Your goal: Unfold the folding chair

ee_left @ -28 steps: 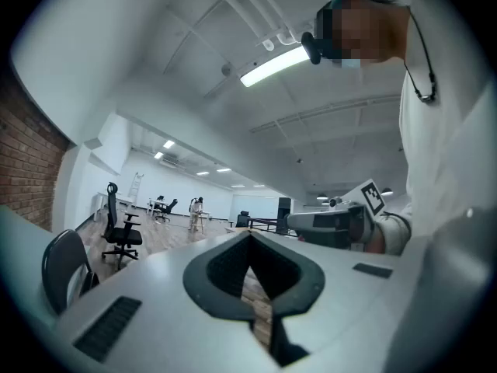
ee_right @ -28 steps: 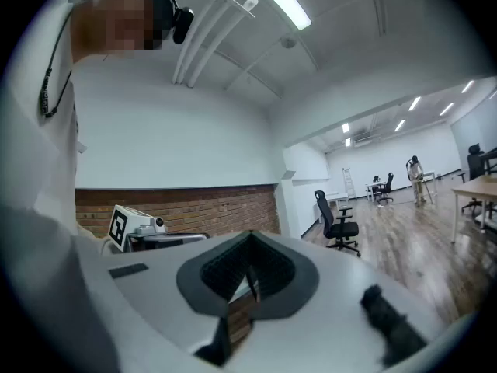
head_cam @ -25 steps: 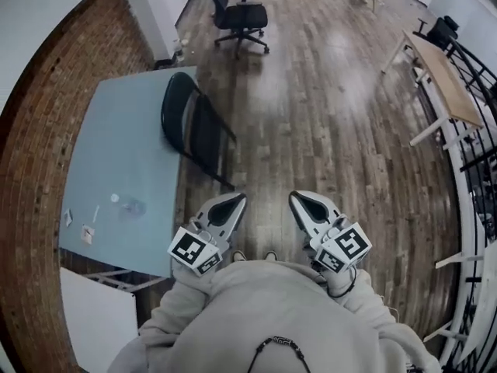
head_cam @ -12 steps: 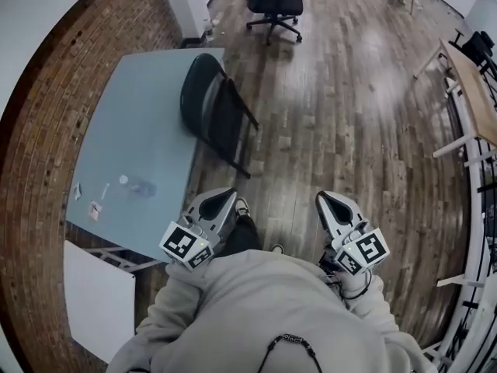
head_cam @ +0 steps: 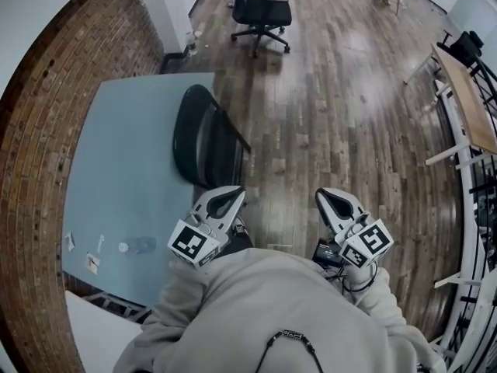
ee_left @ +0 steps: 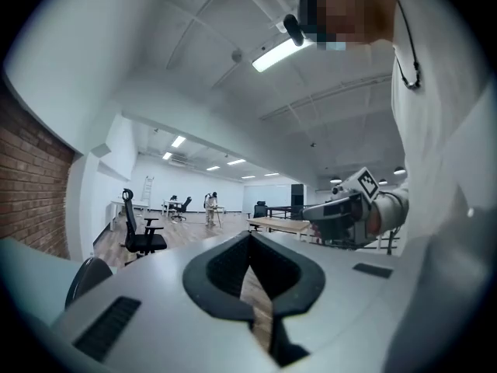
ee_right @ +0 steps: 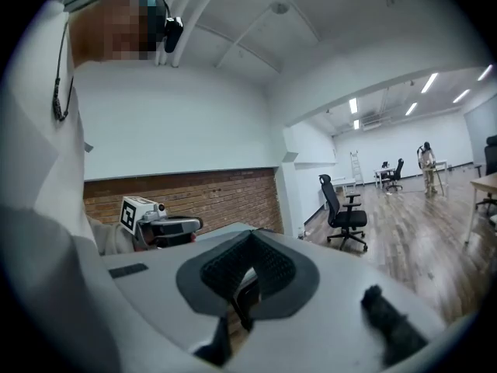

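The black folding chair (head_cam: 203,140) stands folded flat, leaning against the long edge of the pale blue table (head_cam: 116,162). My left gripper (head_cam: 232,193) is shut and empty, with its tip just short of the chair's lower end. My right gripper (head_cam: 327,197) is also shut and empty, over bare wood floor to the right of the chair. In the left gripper view the jaws (ee_left: 250,238) are closed, and the chair's rounded back (ee_left: 84,275) shows at the lower left. The right gripper view shows its jaws (ee_right: 250,242) closed, with the left gripper (ee_right: 159,224) beyond them.
A black office chair (head_cam: 260,10) stands on the wood floor further ahead. A small bottle (head_cam: 140,245) and some scraps lie on the blue table. A brick wall (head_cam: 46,99) runs along the left. A wooden table (head_cam: 466,99) and a black railing (head_cam: 481,193) stand at the right.
The person has stepped forward, so the folded chair now lies much closer to both grippers, its lower end right by the left one. Both grippers stay shut and empty.
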A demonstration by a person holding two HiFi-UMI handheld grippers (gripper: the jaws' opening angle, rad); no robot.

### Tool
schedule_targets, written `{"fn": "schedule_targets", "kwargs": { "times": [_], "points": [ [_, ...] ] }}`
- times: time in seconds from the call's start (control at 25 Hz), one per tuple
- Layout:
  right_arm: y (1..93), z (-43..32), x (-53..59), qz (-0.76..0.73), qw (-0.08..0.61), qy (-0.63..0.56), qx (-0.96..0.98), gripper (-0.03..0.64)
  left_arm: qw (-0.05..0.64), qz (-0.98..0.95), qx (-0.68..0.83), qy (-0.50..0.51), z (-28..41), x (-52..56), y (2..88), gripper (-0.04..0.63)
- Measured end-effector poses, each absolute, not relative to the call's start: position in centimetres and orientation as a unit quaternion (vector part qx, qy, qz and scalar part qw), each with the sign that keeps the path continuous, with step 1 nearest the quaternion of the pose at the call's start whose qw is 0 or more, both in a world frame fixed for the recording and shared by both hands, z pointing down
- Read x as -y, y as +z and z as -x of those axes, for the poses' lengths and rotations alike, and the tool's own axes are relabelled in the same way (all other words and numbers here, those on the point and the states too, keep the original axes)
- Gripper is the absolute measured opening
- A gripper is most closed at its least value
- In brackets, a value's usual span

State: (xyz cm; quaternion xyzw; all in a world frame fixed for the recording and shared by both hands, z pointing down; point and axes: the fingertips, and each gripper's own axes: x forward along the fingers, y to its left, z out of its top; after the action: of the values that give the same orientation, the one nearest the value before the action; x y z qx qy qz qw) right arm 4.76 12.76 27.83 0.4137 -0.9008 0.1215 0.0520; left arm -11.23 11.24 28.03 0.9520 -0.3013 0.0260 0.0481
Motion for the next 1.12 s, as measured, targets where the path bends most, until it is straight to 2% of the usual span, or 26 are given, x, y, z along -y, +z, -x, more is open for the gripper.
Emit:
{"fn": "schedule_targets", "kwargs": {
  "times": [0.2,0.4,0.64,0.8,0.88,0.92,0.96,1.0,1.04,1.12],
  "points": [
    [28.2,-5.4,-3.9,-0.474,0.031,0.15,0.867,0.008,0.048,-0.965,0.249,0.073,11.3,-2.6,29.5,0.006],
    [28.0,-6.9,2.0,-0.516,0.03,0.15,0.843,0.008,0.022,-0.967,0.252,0.041,9.5,3.1,25.9,0.006],
    [26.6,-7.8,6.6,-0.516,0.017,0.146,0.844,0.008,0.065,-0.956,0.287,0.014,9.0,6.1,25.5,0.006],
    [30.2,-7.4,9.5,-0.494,0.03,0.196,0.846,0.008,0.093,-0.935,0.338,0.052,11.8,8.7,27.8,0.006],
    [33.8,-5.4,11.3,-0.471,0.057,0.236,0.848,0.013,0.102,-0.92,0.363,0.105,14.0,10.2,30.2,0.088],
    [35.9,-3.9,12.2,-0.454,0.072,0.261,0.849,0.072,0.106,-0.909,0.381,0.135,15.4,10.9,31.7,0.178],
    [38.4,-2.1,12.9,-0.433,0.085,0.291,0.849,0.166,0.116,-0.893,0.403,0.166,17.1,11.5,33.4,0.273],
    [41.1,-0.1,13.3,-0.408,0.098,0.324,0.848,0.193,0.133,-0.872,0.428,0.195,19.0,12.0,35.3,0.335],
    [44.2,2.2,13.4,-0.382,0.112,0.358,0.845,0.237,0.152,-0.85,0.454,0.22,21.0,12.3,37.2,0.348],
    [51.0,6.9,12.8,-0.327,0.148,0.429,0.829,0.272,0.185,-0.811,0.493,0.255,24.8,12.5,40.6,0.364]
  ]
}}
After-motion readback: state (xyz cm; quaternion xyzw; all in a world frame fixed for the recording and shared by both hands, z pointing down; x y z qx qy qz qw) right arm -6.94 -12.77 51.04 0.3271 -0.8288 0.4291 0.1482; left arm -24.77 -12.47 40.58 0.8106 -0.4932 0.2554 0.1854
